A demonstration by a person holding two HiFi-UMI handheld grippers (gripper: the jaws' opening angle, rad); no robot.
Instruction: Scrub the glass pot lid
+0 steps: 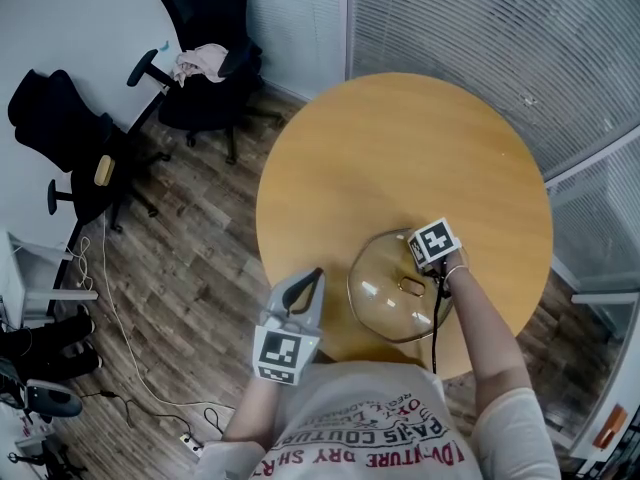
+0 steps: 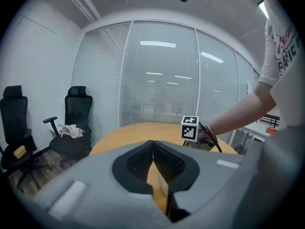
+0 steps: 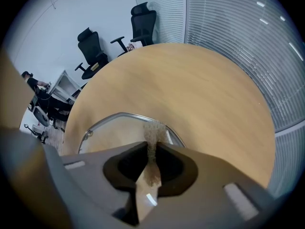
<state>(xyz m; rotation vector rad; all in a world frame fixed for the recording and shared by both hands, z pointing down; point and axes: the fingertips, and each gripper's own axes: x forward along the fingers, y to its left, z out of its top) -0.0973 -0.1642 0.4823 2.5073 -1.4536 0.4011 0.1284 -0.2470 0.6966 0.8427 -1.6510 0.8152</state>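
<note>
A glass pot lid (image 1: pixel 380 290) with a metal rim lies on the round wooden table (image 1: pixel 400 148), near its front edge. My right gripper (image 1: pixel 430 258) is right over the lid's far right part, beside the knob (image 1: pixel 412 286). In the right gripper view it (image 3: pixel 151 144) is shut on a thin beige scrub pad (image 3: pixel 153 130), whose tip reaches toward the lid's rim (image 3: pixel 119 115). My left gripper (image 1: pixel 312 278) hovers at the table's left front edge, left of the lid and apart from it. Its jaws (image 2: pixel 153 144) are shut with nothing between them.
Two black office chairs (image 1: pixel 205 58) (image 1: pixel 70 138) stand on the wooden floor to the left, one with a cloth on its seat. A glass wall with blinds (image 1: pixel 500 28) runs behind the table. A white cable (image 1: pixel 120 308) trails over the floor.
</note>
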